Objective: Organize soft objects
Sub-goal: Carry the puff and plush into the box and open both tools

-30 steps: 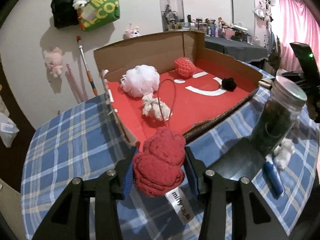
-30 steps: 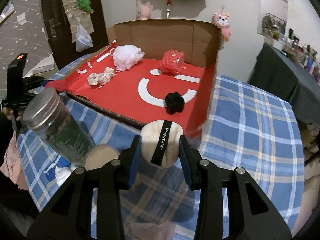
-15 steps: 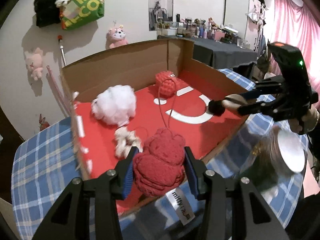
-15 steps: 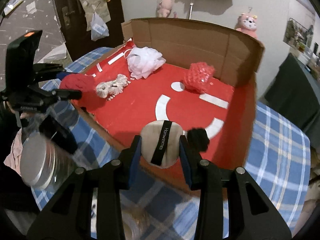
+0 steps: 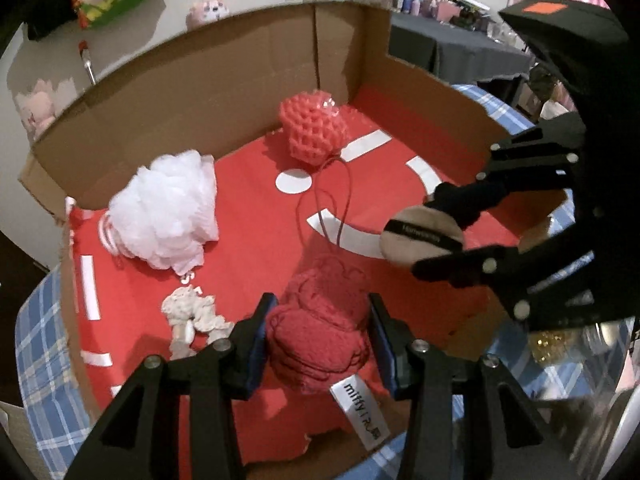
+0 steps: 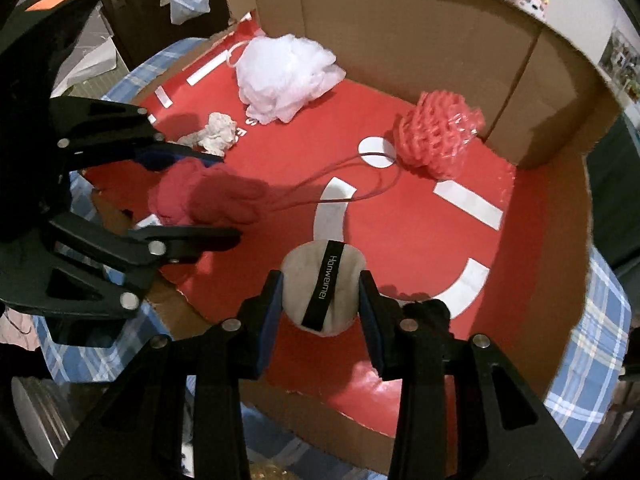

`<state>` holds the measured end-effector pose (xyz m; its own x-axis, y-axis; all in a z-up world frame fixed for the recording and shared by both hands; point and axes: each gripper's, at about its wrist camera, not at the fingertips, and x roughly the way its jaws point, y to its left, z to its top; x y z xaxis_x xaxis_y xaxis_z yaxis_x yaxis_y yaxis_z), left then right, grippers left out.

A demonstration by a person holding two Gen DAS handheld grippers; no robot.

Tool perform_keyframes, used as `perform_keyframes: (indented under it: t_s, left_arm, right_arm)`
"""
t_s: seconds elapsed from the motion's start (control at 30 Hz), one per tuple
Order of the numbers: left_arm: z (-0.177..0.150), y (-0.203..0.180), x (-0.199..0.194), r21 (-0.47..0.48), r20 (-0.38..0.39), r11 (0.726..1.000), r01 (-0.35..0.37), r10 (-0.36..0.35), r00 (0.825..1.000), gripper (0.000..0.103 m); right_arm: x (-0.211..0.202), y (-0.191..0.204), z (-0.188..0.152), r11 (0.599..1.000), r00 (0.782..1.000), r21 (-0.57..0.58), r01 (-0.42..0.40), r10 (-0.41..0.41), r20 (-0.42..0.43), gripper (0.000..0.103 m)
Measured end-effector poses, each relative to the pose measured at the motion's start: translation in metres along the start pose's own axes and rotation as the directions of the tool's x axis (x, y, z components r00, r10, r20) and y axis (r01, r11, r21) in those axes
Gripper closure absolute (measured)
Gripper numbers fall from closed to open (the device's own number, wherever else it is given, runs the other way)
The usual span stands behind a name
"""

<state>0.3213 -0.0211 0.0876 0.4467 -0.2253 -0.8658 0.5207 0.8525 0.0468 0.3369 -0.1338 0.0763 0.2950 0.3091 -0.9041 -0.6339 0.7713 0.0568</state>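
Both tools are carrying loads over the cardboard box (image 5: 208,92), so the step in hand is delivery into it.

The left tool (image 5: 318,338) is clamped on a red knitted bundle (image 5: 320,332) with a white label hanging below; it hangs above the box's near edge, over the red floor. The right tool (image 6: 322,300) grips a beige powder puff (image 6: 322,288) by its flanks, black strap facing up, also above the near part of the box floor. Neither item appears to rest on the floor yet.

Judged next move: lower each load onto bare red floor and part the jaws.

Obstructions: the two tools stand close together over the box's near half, so they could foul each other. A thin red cord (image 5: 332,200) loops across the floor from the bundle toward the middle. A black pom-pom (image 6: 430,310) lies just right of the puff, inside the box.

Further in, a small cream scrap (image 5: 192,312) lies near the left wall, a white mesh sponge (image 5: 164,216) behind it, and a red net ball (image 5: 312,128) by the back wall. The checked tabletop (image 5: 36,344) surrounds the box.
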Motion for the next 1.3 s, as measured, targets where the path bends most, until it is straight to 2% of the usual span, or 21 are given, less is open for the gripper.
perform_keyframes:
  t_s: [0.5,0.67,0.73,1.0,1.17,1.23,1.3]
  left_arm:
    - [0.020,0.015,0.032,-0.028,-0.110,1.000,0.007,-0.010,0.994,0.055]
    - [0.021,0.014,0.037,-0.028,-0.123,1.000,0.005,-0.008,0.992,0.050]
    - [0.021,0.015,0.037,-0.032,-0.124,0.999,0.007,-0.010,0.992,0.043]
    - [0.019,0.018,0.025,-0.059,-0.090,0.998,-0.013,0.008,0.996,0.030]
    - [0.012,0.021,-0.002,-0.094,-0.036,0.995,-0.013,0.010,0.999,0.024]
    - [0.006,0.021,-0.021,-0.121,-0.001,0.993,-0.006,0.006,1.000,0.016]
    - [-0.002,0.020,-0.042,-0.149,0.045,0.989,0.000,0.007,0.999,0.011]
  right_arm:
    - [0.020,-0.012,0.016,0.999,0.998,0.032,0.021,-0.019,-0.062,0.064]
    - [0.022,-0.018,0.016,0.999,0.998,0.047,0.022,-0.019,-0.064,0.056]
    - [0.022,-0.019,0.016,0.999,0.998,0.051,0.017,-0.014,-0.061,0.054]
    - [0.005,-0.021,0.012,0.997,0.999,0.062,0.038,-0.036,-0.032,0.041]
    - [-0.025,-0.015,0.002,0.994,0.998,0.091,0.055,-0.057,0.010,0.041]
    - [-0.044,-0.009,-0.005,0.992,0.997,0.106,0.063,-0.068,0.043,0.041]
    - [-0.065,-0.002,-0.012,0.990,0.994,0.124,0.065,-0.075,0.080,0.034]
